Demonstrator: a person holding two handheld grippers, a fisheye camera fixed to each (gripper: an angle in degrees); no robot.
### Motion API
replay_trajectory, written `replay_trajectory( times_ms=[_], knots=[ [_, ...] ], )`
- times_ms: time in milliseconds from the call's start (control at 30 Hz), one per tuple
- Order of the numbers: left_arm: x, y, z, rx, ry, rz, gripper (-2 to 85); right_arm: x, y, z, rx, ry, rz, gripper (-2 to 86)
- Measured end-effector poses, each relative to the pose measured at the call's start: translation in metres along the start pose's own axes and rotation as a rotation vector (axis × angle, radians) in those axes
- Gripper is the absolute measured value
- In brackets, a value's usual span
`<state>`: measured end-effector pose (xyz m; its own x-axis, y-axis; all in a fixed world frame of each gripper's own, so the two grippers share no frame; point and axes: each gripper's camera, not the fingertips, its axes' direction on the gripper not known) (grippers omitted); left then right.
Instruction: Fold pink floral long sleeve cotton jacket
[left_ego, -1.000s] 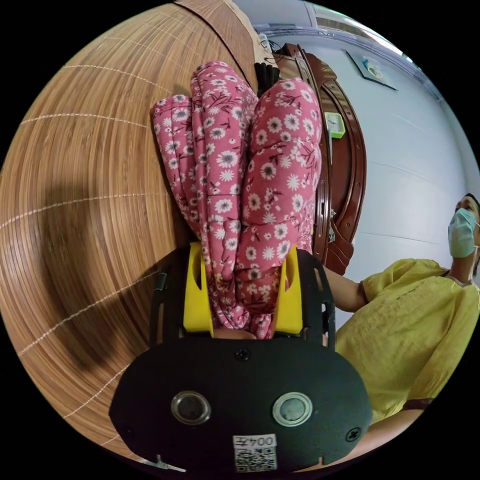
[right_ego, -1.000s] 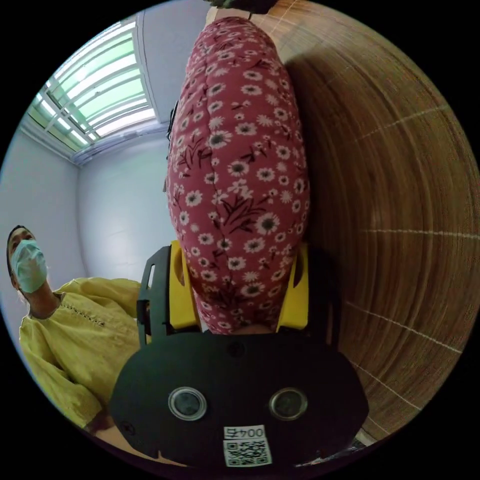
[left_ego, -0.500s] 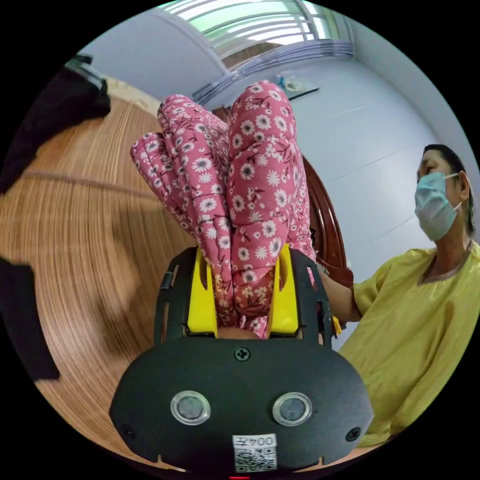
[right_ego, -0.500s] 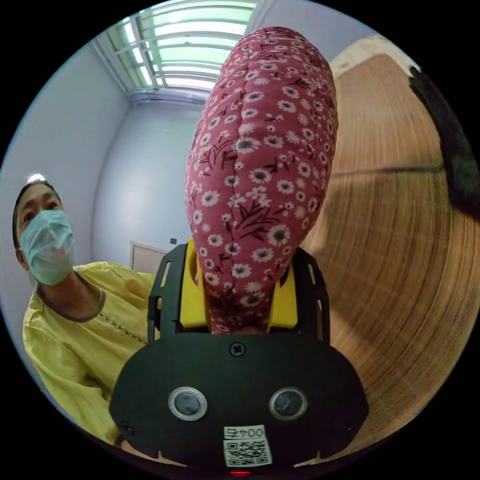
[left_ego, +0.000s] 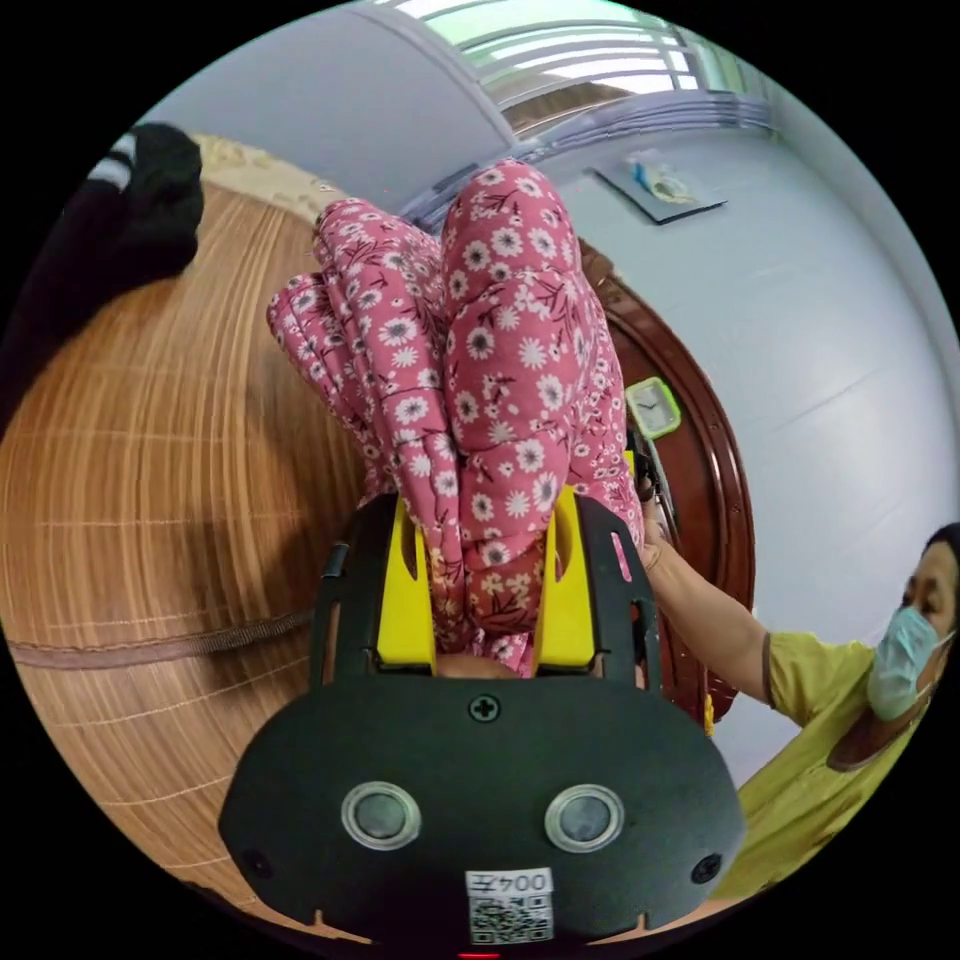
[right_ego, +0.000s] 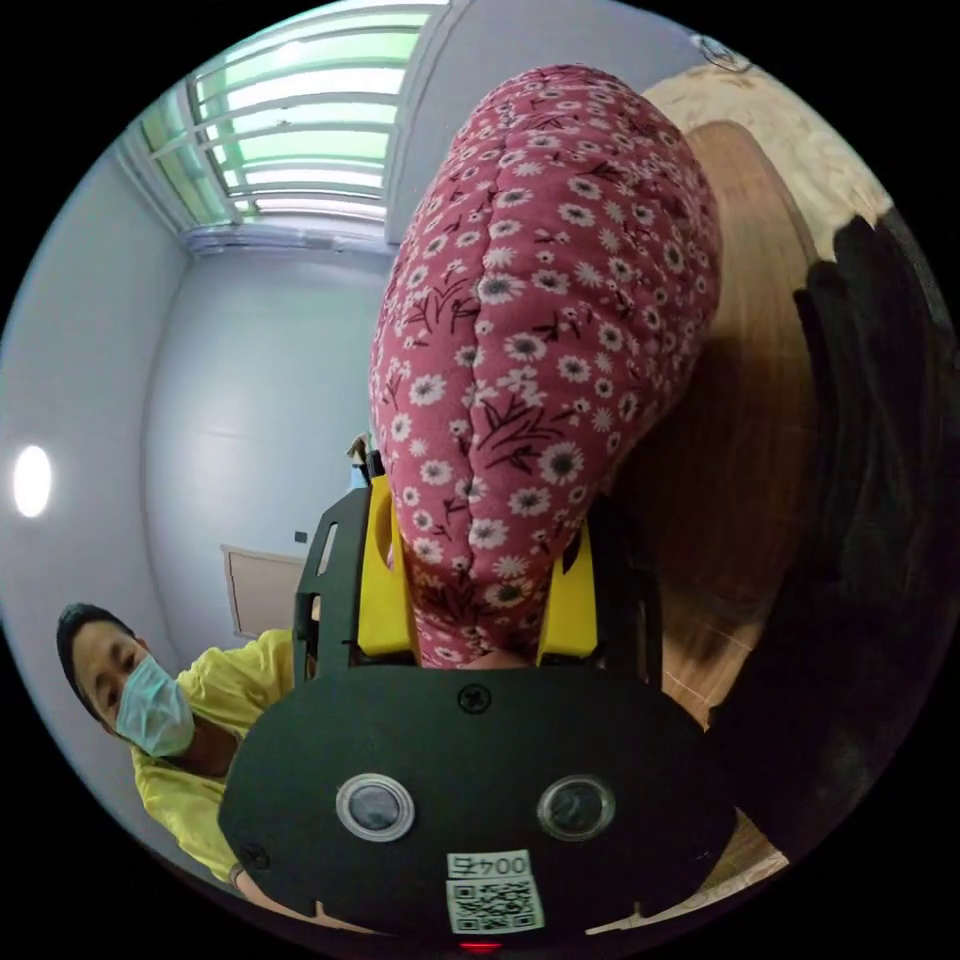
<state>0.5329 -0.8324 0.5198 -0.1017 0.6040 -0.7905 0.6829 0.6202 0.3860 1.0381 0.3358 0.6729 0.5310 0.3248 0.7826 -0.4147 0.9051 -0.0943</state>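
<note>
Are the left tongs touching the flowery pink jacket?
Touching. In the left gripper view, the left tongs have both yellow jaws pressed against the bunched pink jacket squeezed between them.

Pale blue walls (left_ego: 840, 330) rise to a louvred window (right_ego: 290, 130) at the top, a woven mat (left_ego: 150, 480) fills the left, dark wooden furniture (left_ego: 710, 500) carries a green clock (left_ego: 652, 407), and a round light (right_ego: 32, 481) glows left.

The jacket (left_ego: 470, 380) bunches between the jaws, hiding its shape and sleeves. A dark garment (right_ego: 870, 500) runs off the right gripper view at 3 o'clock, too shadowed to identify.
</note>
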Motion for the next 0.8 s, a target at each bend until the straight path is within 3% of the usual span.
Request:
replay_trajectory(
  times_ms=[300,567,700,800],
  knots=[
    [-0.003,0.023,0.052,-0.040,0.010,-0.085,17.8,0.047,0.003,-0.025,-0.020,-0.009,0.096,21.2],
    [0.014,0.043,-0.017,0.179,0.123,-0.017,17.8,-0.050,-0.030,0.017,-0.103,-0.121,-0.150,20.5],
    [0.057,0.036,-0.064,0.187,-0.030,-0.032,17.7,-0.063,-0.053,0.041,-0.145,-0.263,-0.132,20.9],
    [0.056,0.015,-0.042,0.098,-0.099,-0.059,17.8,-0.032,-0.059,0.038,-0.110,-0.277,0.000,21.0]
  ],
)
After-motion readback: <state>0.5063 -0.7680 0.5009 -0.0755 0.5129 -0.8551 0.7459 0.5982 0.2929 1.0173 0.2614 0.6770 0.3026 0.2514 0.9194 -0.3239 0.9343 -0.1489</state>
